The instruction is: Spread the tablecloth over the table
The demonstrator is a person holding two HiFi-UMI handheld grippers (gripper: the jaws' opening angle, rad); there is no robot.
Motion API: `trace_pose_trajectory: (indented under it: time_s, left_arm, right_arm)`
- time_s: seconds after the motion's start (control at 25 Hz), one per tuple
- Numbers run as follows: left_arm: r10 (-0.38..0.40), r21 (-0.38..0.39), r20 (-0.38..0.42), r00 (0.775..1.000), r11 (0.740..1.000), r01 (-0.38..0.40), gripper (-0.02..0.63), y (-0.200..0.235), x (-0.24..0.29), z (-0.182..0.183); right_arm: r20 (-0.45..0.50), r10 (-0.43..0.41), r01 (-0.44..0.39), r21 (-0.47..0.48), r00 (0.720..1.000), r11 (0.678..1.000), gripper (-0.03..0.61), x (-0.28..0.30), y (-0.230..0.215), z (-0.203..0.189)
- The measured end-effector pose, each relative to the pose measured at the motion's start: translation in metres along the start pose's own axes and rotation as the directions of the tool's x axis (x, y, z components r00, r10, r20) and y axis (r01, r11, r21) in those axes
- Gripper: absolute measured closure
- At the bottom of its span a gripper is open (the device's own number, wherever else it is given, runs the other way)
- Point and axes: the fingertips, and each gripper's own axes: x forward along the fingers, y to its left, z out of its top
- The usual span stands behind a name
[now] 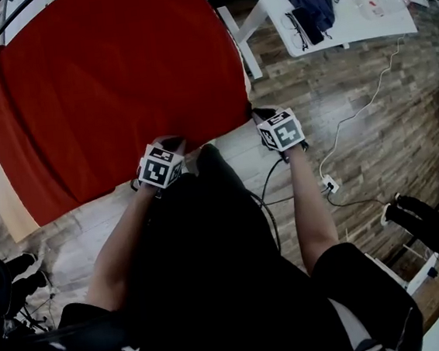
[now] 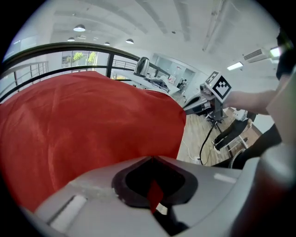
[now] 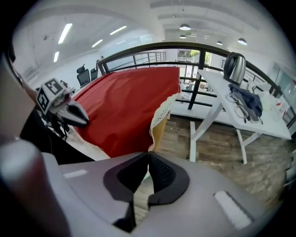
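**A:** Left gripper view first: your left claw (image 2: 151, 158) is clenching a fold of the red tablecloth (image 2: 83, 125). What is the right one doing?

**B:** Your right claw (image 3: 149, 152) is pinching shut at the lace edge (image 3: 163, 109) of the near corner, apparently gripping it. The tablecloth is lying over most of the tabletop (image 1: 83, 212), and a near strip is showing bare.

**A:** So how should you be pulling?

**B:** You should be holding both claws level and drawing the hem toward you evenly, watching that the lace isn't slipping free.
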Motion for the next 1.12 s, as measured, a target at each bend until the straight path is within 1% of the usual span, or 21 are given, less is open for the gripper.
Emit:
trace_pose_trajectory:
  time_s: [0.08, 0.16, 0.2, 0.24, 0.28, 0.36, 0.4, 0.44, 0.48, 0.52, 0.56, 0.6, 0.64, 0.68, 0.72, 0.8, 0.88, 0.96, 1.04, 1.12]
  left_arm:
    - [0.012, 0.018, -0.005, 1.0, 1.0, -0.012, 0.598, -0.002, 0.006, 0.003]
    - [0.021, 0.017, 0.0, 1.0, 1.0, -0.021, 0.597, -0.002, 0.011, 0.008]
    - [0.024, 0.01, 0.002, 1.0, 1.0, -0.024, 0.597, -0.002, 0.013, 0.011]
    - [0.026, 0.002, 0.001, 1.0, 1.0, -0.026, 0.598, -0.001, 0.015, 0.014]
    - [0.028, -0.006, -0.005, 1.0, 1.0, -0.028, 0.597, -0.001, 0.016, 0.016]
    - [0.033, -0.018, -0.02, 0.999, 0.999, -0.033, 0.591, -0.004, 0.017, 0.018]
    - [0.036, -0.023, -0.025, 0.999, 0.999, -0.037, 0.589, -0.006, 0.018, 0.018]
    - [0.04, -0.032, -0.029, 0.999, 0.999, -0.041, 0.587, -0.007, 0.018, 0.017]
    - [0.047, -0.045, -0.031, 0.998, 0.998, -0.048, 0.586, -0.008, 0.019, 0.015]
    - [0.057, -0.059, -0.03, 0.998, 0.997, -0.059, 0.586, -0.008, 0.02, 0.014]
    - [0.071, -0.069, -0.024, 0.997, 0.995, -0.073, 0.588, -0.007, 0.022, 0.016]
    - [0.088, -0.07, -0.01, 0.996, 0.994, -0.088, 0.587, -0.007, 0.024, 0.019]
    - [0.106, -0.064, 0.012, 0.994, 0.992, -0.105, 0.586, -0.008, 0.027, 0.024]
    - [0.124, -0.056, 0.042, 0.991, 0.991, -0.122, 0.588, -0.009, 0.028, 0.031]
    - [0.144, -0.052, 0.075, 0.987, 0.989, -0.14, 0.607, -0.008, 0.028, 0.038]
    - [0.196, -0.069, 0.135, 0.971, 0.98, -0.188, 0.609, 0.0, 0.019, 0.053]
    - [0.268, -0.112, 0.181, 0.946, 0.962, -0.251, 0.609, 0.015, 0.002, 0.061]
    - [0.341, -0.165, 0.224, 0.913, 0.936, -0.31, 0.607, 0.031, -0.016, 0.068]
    - [0.403, -0.214, 0.268, 0.875, 0.91, -0.354, 0.608, 0.045, -0.036, 0.074]
    - [0.452, -0.263, 0.313, 0.835, 0.886, -0.382, 0.608, 0.056, -0.063, 0.075]
  right_arm:
    - [-0.011, -0.08, 0.079, -0.052, 0.997, 0.995, 0.563, -0.003, -0.022, -0.006]
    - [0.037, -0.171, 0.173, -0.088, 0.985, 0.981, 0.563, -0.008, -0.043, 0.0]
    - [0.07, -0.209, 0.215, -0.092, 0.975, 0.972, 0.563, -0.01, -0.053, 0.004]
    - [0.089, -0.24, 0.247, -0.082, 0.967, 0.966, 0.563, -0.009, -0.063, 0.005]
    - [0.086, -0.268, 0.274, -0.063, 0.959, 0.96, 0.561, -0.005, -0.073, 0.002]
    - [0.022, -0.322, 0.323, -0.023, 0.946, 0.946, 0.554, 0.003, -0.096, -0.017]
    - [0.004, -0.327, 0.327, 0.002, 0.945, 0.945, 0.554, 0.004, -0.104, -0.023]
    - [0.022, -0.304, 0.303, 0.04, 0.952, 0.952, 0.554, 0.003, -0.106, -0.022]
    - [0.076, -0.254, 0.248, 0.084, 0.964, 0.965, 0.554, 0.001, -0.103, -0.012]
    - [0.15, -0.184, 0.167, 0.118, 0.971, 0.979, 0.554, 0.001, -0.096, 0.002]
    - [0.223, -0.104, 0.078, 0.125, 0.969, 0.989, 0.554, 0.001, -0.086, 0.017]
    - [0.28, -0.028, -0.001, 0.104, 0.96, 0.995, 0.56, 0.002, -0.075, 0.031]
    - [0.316, 0.034, -0.057, 0.063, 0.948, 0.996, 0.566, 0.002, -0.064, 0.041]
    - [0.336, 0.079, -0.09, 0.016, 0.939, 0.996, 0.567, 0.002, -0.053, 0.05]
    - [0.348, 0.114, -0.111, -0.031, 0.931, 0.993, 0.568, 0.003, -0.043, 0.059]
    - [0.367, 0.186, -0.15, -0.125, 0.911, 0.981, 0.568, 0.006, -0.019, 0.085]
    - [0.373, 0.275, -0.202, -0.223, 0.886, 0.954, 0.568, 0.012, 0.012, 0.113]
    - [0.36, 0.358, -0.249, -0.314, 0.861, 0.916, 0.568, 0.018, 0.042, 0.136]
    - [0.342, 0.417, -0.284, -0.377, 0.842, 0.882, 0.568, 0.023, 0.072, 0.153]
    - [0.334, 0.458, -0.309, -0.412, 0.824, 0.857, 0.568, 0.023, 0.107, 0.165]
